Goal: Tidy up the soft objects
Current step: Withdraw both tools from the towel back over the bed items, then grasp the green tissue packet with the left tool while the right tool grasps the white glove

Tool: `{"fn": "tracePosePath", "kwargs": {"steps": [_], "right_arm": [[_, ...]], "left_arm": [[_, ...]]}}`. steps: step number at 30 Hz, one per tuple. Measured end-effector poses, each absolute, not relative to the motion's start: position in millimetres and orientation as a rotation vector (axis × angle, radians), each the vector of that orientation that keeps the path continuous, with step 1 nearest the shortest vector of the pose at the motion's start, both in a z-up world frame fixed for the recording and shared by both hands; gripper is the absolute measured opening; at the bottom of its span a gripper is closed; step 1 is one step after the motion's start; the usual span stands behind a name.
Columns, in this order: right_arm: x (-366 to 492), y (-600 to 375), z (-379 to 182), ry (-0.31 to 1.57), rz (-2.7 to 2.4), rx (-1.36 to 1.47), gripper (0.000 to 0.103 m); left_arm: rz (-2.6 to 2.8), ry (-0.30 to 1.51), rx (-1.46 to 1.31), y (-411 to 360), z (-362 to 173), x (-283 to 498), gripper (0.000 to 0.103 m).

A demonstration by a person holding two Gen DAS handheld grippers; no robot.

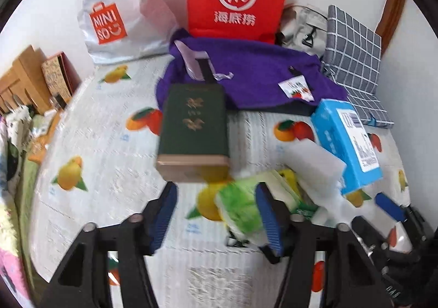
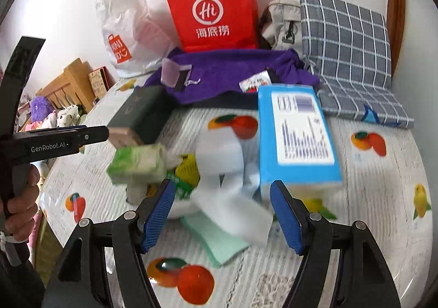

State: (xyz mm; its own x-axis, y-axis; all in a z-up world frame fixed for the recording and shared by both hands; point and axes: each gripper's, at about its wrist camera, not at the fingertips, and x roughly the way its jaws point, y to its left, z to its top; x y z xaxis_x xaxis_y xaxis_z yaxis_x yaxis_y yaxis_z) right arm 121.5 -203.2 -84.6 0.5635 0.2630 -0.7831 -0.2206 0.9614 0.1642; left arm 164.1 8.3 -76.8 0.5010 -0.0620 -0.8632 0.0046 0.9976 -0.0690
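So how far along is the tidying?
Hardly begun. Nothing looks sorted: the white sponges, green tissue pack and mint cloth lie heaped beside the blue box. Both the left gripper and right gripper are open, empty, above that pile.

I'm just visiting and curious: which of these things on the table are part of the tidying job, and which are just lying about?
Job:
white foam sponge blocks
green-white soft tissue pack
flat mint-green sponge cloth

Lying about:
dark green hardcover book
blue cardboard box
red paper bag
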Motion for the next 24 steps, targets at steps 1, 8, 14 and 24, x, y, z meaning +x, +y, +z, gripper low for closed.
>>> {"fn": "tracePosePath", "kwargs": {"steps": [1, 8, 14, 24], "right_arm": [[119.5, -204.8, -86.6, 0.934, 0.284, 0.054, 0.072], [111.8, -226.4, -90.6, 0.936, 0.261, 0.089, 0.072], [112.7, -240.5, -93.0, 0.934, 0.257, 0.129, 0.072], [113.6, -238.0, -97.9, 0.942, 0.272, 0.134, 0.072]], "left_arm": [[-0.041, 1.047, -0.063, 4.7, -79.2, 163.1, 0.069], [-0.035, 1.094, -0.065, -23.9, -99.6, 166.3, 0.073], [-0.007, 1.116, -0.007, -42.2, -114.7, 166.5, 0.074], [-0.016, 1.118, 0.02, -48.0, -124.8, 168.2, 0.074]]}}
